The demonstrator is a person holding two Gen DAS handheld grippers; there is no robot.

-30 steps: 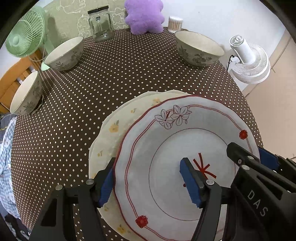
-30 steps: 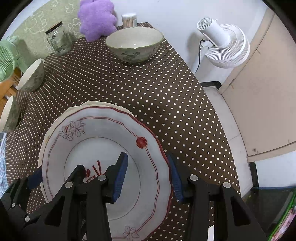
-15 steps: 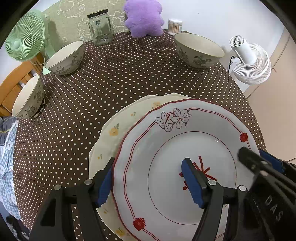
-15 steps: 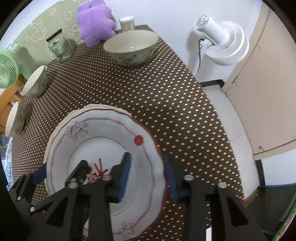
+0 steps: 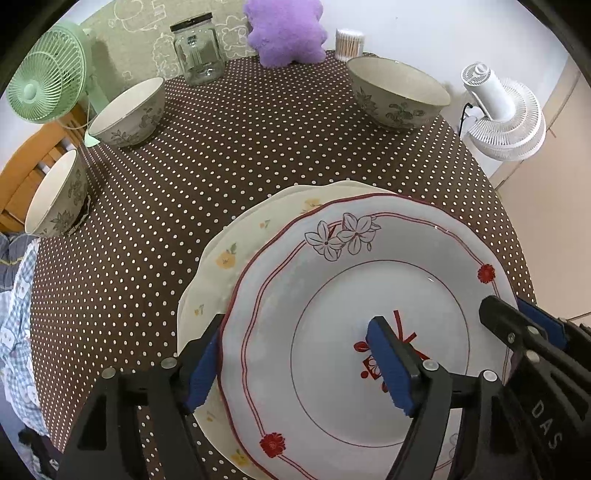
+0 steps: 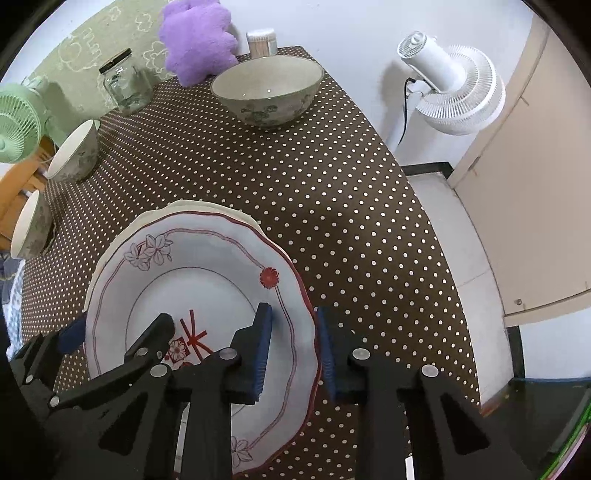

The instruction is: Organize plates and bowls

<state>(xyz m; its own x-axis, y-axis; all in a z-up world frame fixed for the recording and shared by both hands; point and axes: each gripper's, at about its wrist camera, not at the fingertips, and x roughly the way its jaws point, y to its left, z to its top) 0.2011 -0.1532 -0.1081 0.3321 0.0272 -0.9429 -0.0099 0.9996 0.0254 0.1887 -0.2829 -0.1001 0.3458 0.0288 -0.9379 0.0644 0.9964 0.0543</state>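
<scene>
A white plate with a red rim line lies on a cream plate with yellow flowers on the dotted brown table. My left gripper straddles the red-rimmed plate's left rim. Its jaws are opening, one pad outside the rim and one over the plate's middle, neither pressing. My right gripper has the plate's right rim between its pads, and its jaws are closing on it. Three floral bowls stand apart: a large one far right, two smaller at the left.
At the table's back stand a glass jar, a purple plush and a toothpick holder. A green fan is at the back left, a white fan beyond the right table edge. Bare dotted cloth lies between bowls and plates.
My right gripper's jaws have narrowed onto the red-rimmed plate's right rim. My left gripper's jaws have spread wider. Both hands and the plates stayed about where they were.
</scene>
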